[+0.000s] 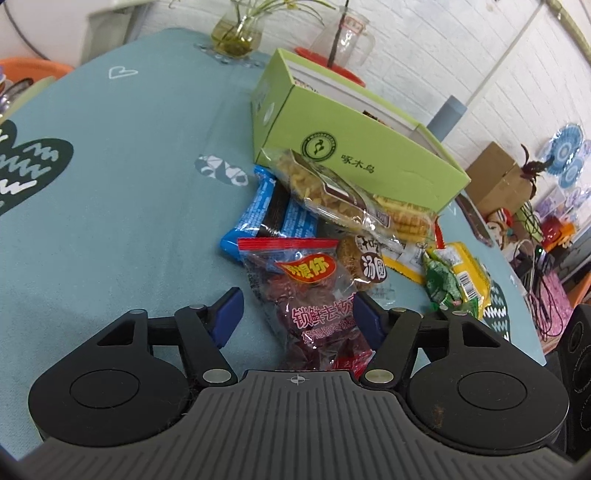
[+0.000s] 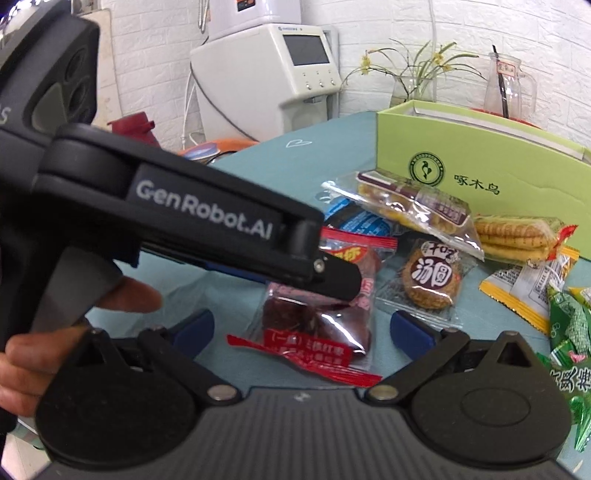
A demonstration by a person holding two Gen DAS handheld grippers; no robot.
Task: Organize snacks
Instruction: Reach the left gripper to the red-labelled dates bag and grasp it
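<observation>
A clear red-edged packet of dried red dates [image 1: 314, 306] lies on the teal tablecloth between the wide-open fingers of my left gripper [image 1: 299, 314]. In the right wrist view the same packet [image 2: 314, 321] lies between the open fingers of my right gripper [image 2: 303, 328], with the left gripper's black body [image 2: 184, 221] reaching over it. Behind it lies a pile: a blue packet [image 1: 269, 214], a clear noodle-snack packet [image 1: 325, 188], a round brown cake [image 2: 430, 280], wafer rolls [image 2: 513, 236], a yellow packet [image 1: 465, 280] and green packets [image 2: 569, 325]. An open green box [image 1: 369, 147] stands behind them.
A glass vase with a plant [image 1: 236, 33] and a glass jug [image 1: 343, 37] stand at the table's far edge. A white appliance [image 2: 266, 74] stands beyond the table. Cardboard boxes and clutter [image 1: 495, 177] sit off the right side. My hand [image 2: 55, 332] holds the left gripper.
</observation>
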